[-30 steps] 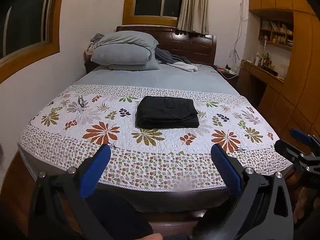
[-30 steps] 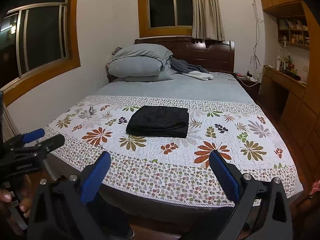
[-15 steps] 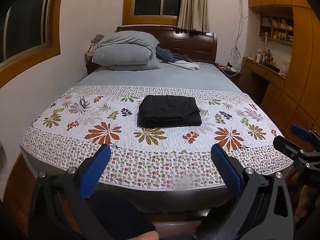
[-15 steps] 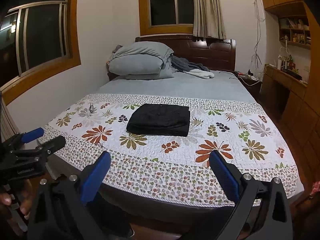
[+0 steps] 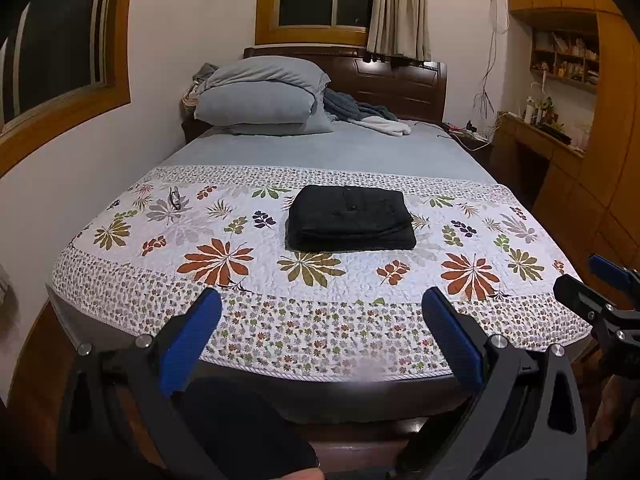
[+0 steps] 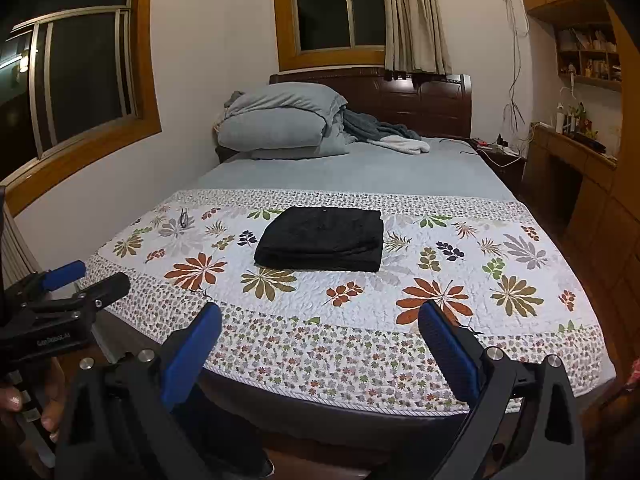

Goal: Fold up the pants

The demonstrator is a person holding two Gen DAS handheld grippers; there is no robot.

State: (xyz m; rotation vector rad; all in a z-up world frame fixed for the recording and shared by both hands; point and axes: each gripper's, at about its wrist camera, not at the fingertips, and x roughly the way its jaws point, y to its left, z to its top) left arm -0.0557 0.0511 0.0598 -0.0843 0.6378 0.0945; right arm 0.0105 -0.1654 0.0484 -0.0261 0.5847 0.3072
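**Left wrist view: pants lie folded, both grippers held back**

The left wrist view shows the black pants [image 5: 351, 218] as a neat squared stack on the floral quilt [image 5: 224, 256], well ahead of the left gripper [image 5: 322, 332] and centred between its fingers. The folding looks complete; I see nothing left beyond perhaps a tidy. The left gripper hangs off the foot of the bed, jaws spread wide, empty. The right gripper [image 6: 320, 338] sits alongside, level, likewise gaping and holding nothing.

Each black-framed gripper [image 5: 322, 320] [image 6: 320, 334] has blue ribbed pads [image 5: 191, 345], silver screws and bare-skinned fingers [image 6: 52, 420].
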